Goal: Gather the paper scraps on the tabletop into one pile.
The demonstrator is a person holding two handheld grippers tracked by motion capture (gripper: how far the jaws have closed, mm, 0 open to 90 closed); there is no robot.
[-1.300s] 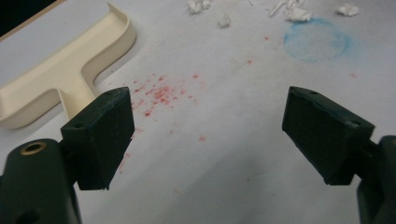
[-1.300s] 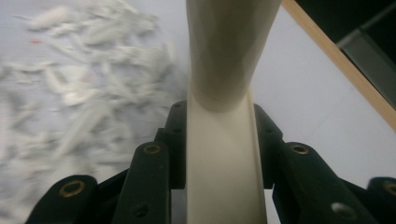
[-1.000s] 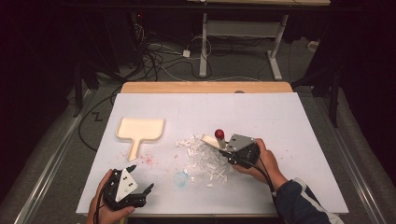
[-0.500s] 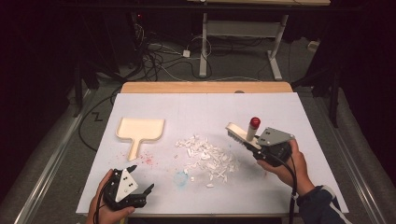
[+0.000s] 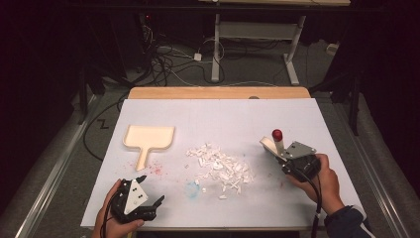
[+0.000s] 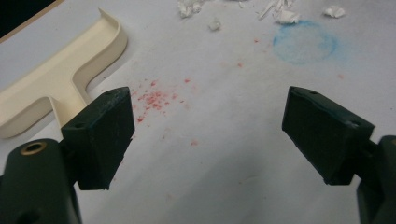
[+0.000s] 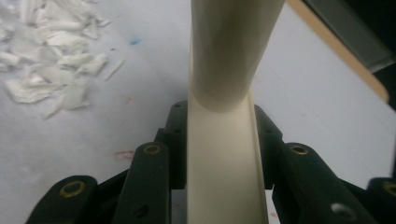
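Cream plastic forms the dustpan (image 5: 148, 138) lying flat on the white table (image 5: 218, 116), ahead of the left gripper (image 5: 148, 191) and a little to its left, apart from it. That gripper rests at the near left edge in the person's left hand (image 5: 111, 218), its jaws wide apart with nothing between them; in the left gripper view they frame a scatter of red specks (image 6: 156, 99), with a blue smudge (image 6: 304, 41) ahead to the right. A heap of white paper scraps (image 5: 220, 167) lies mid-table, between the two grippers. To the heap's right, the right gripper (image 5: 281, 154) is clamped on a cream brush (image 5: 271, 145) with a red-tipped handle (image 5: 277, 135), held just above the table, near the scraps but not touching them.
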